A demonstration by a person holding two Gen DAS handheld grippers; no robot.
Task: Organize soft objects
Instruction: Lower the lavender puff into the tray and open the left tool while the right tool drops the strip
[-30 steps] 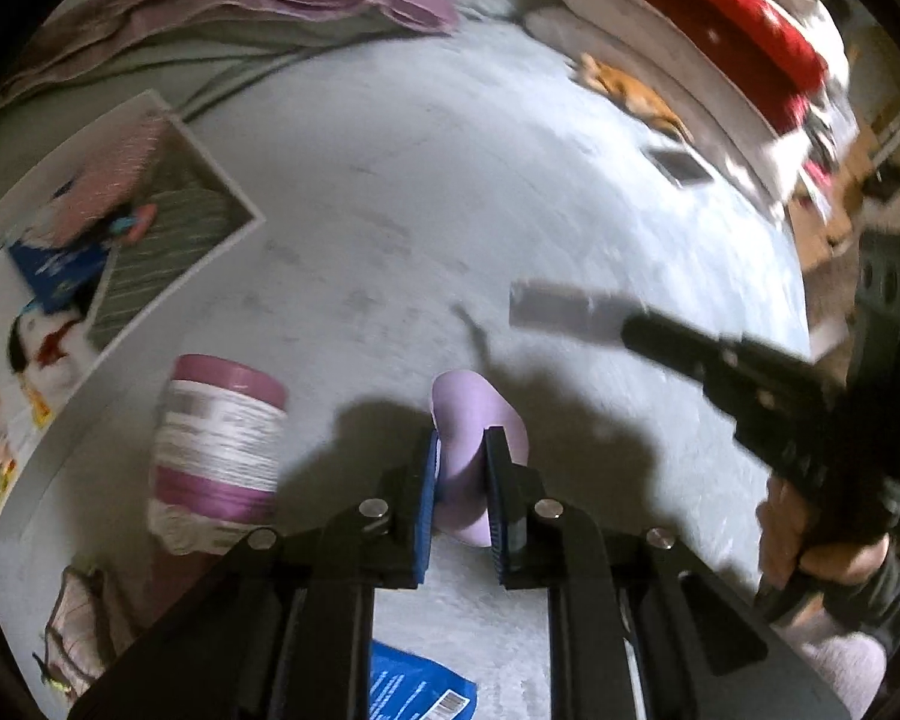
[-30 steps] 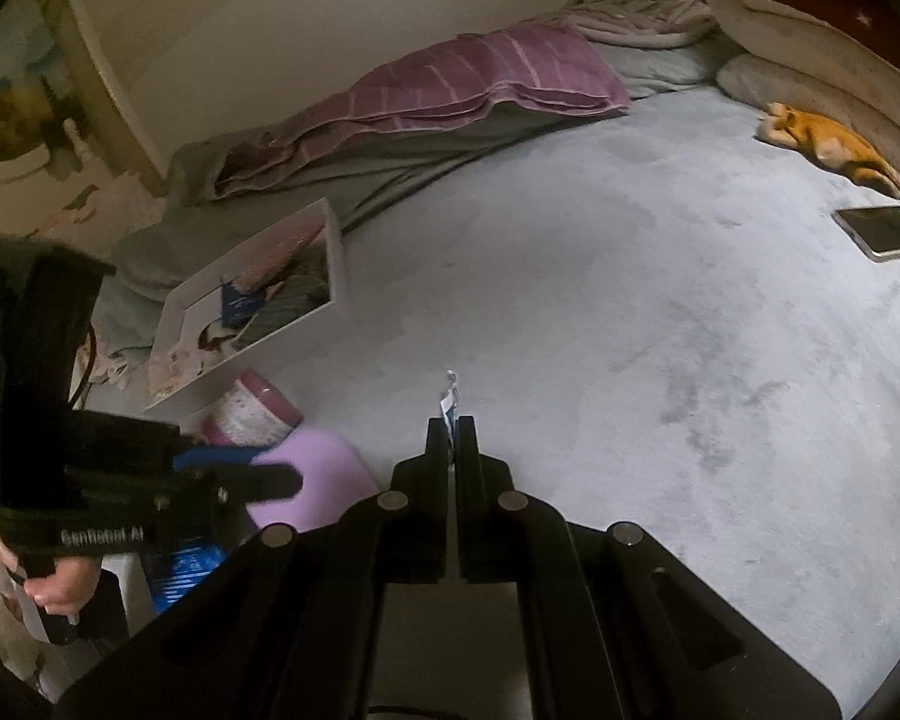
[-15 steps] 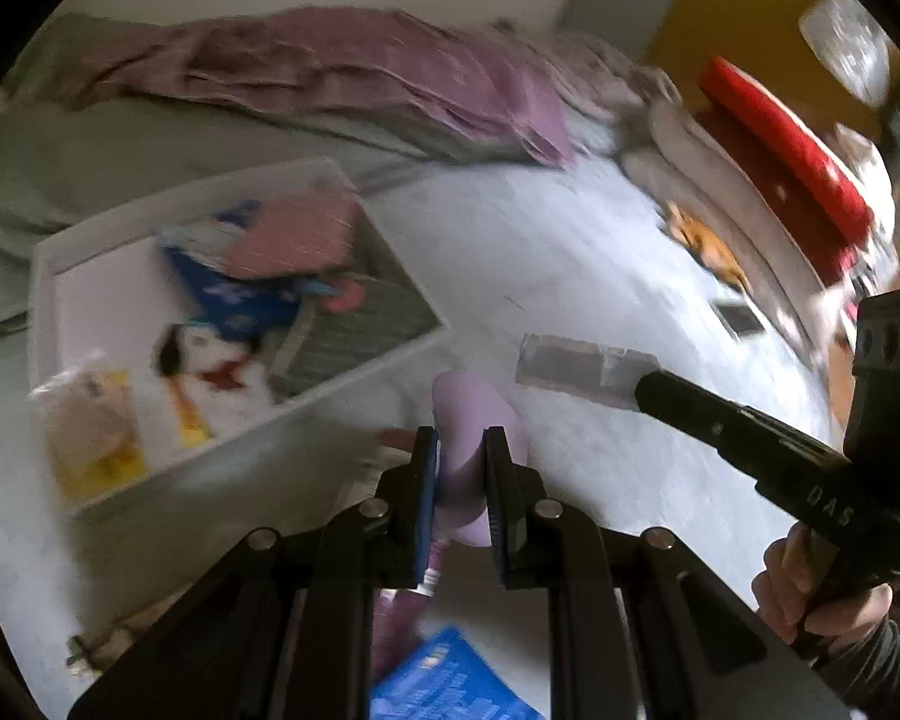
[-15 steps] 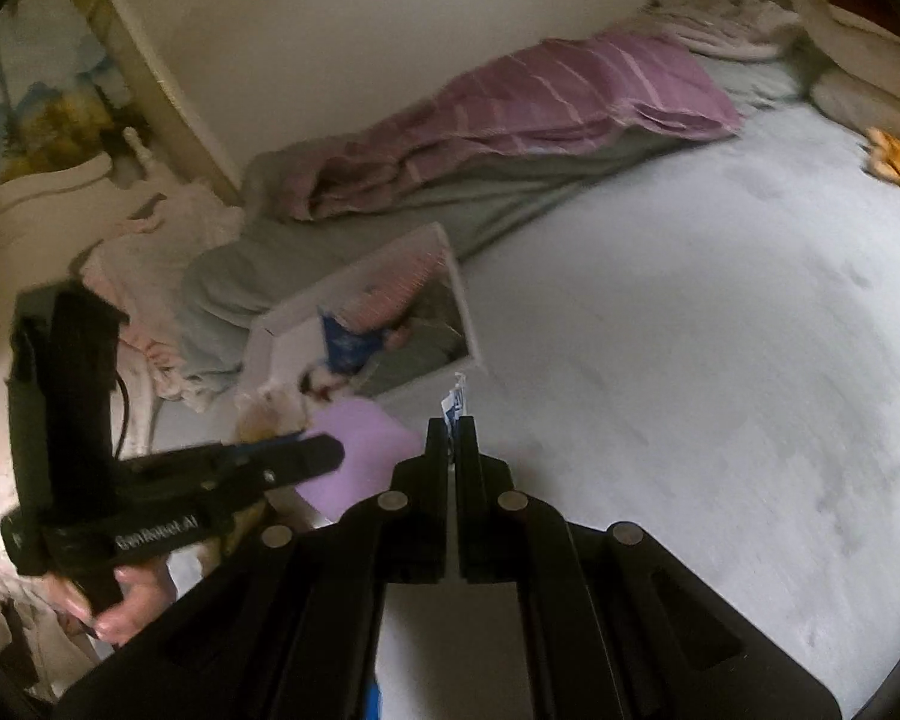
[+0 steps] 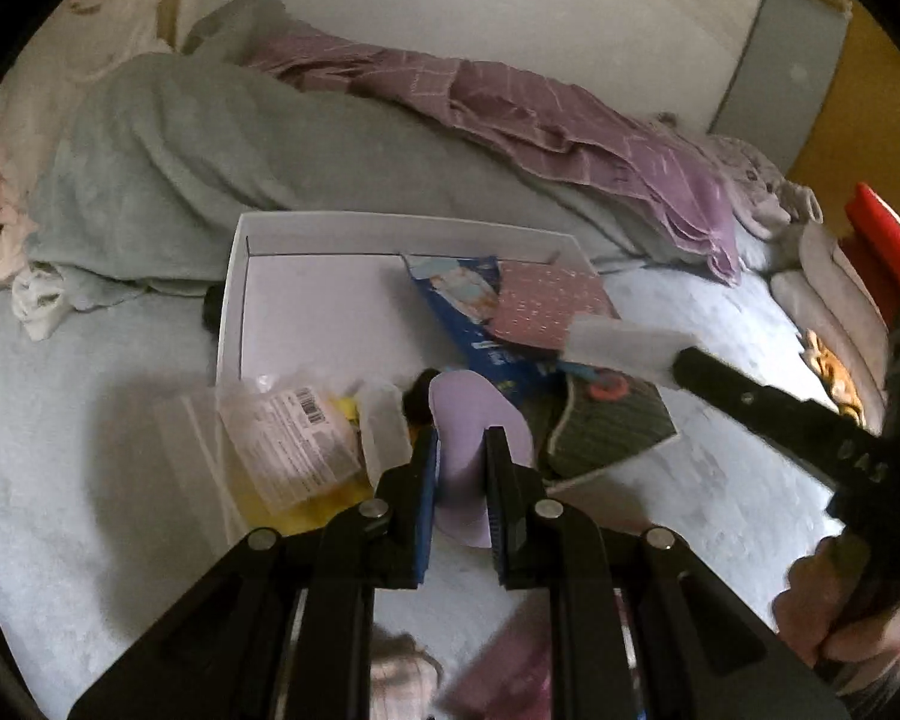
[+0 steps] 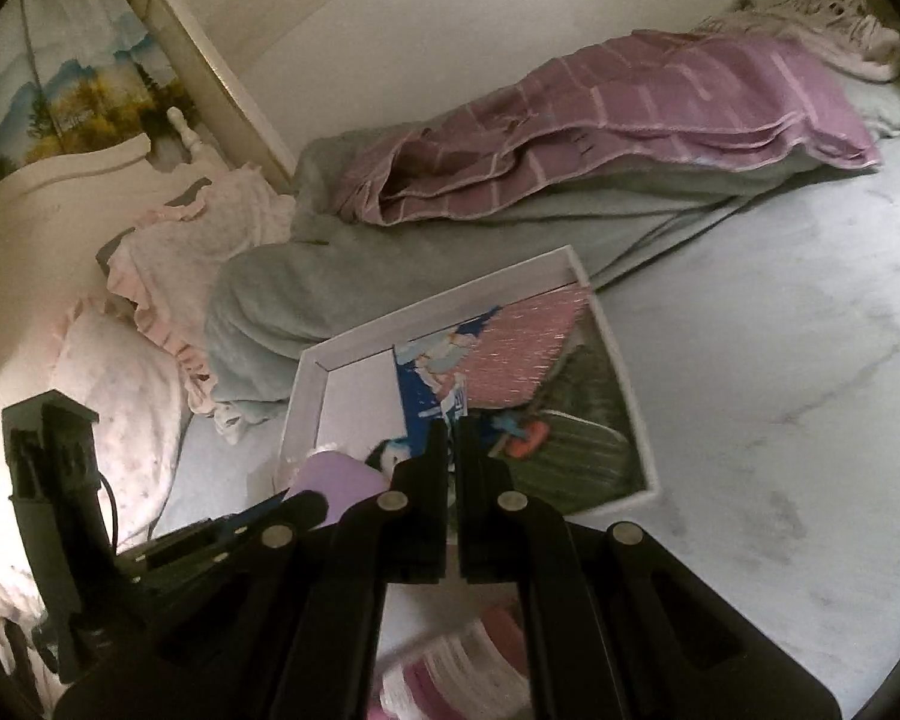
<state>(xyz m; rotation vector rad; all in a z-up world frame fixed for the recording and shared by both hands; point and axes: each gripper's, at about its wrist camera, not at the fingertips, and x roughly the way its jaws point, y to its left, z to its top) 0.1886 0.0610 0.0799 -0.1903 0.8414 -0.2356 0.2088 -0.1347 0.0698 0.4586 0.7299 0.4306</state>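
My left gripper is shut on a soft lilac object and holds it above the near edge of a white box on the bed. The lilac object also shows in the right wrist view. My right gripper is shut on a thin whitish packet, held over the box's right side. The box holds a blue packet, a pink dotted pouch, a grey knitted piece and a clear bag with a barcode label.
A grey blanket and a purple striped sheet lie bunched behind the box. A pink frilled pillow lies left of it. A pink-and-white roll lies below my grippers. An orange toy lies at far right.
Both grippers have swung from the open bed surface to over the white box, carrying the lilac object and the packet. The pink-and-white roll has dropped below the left view.
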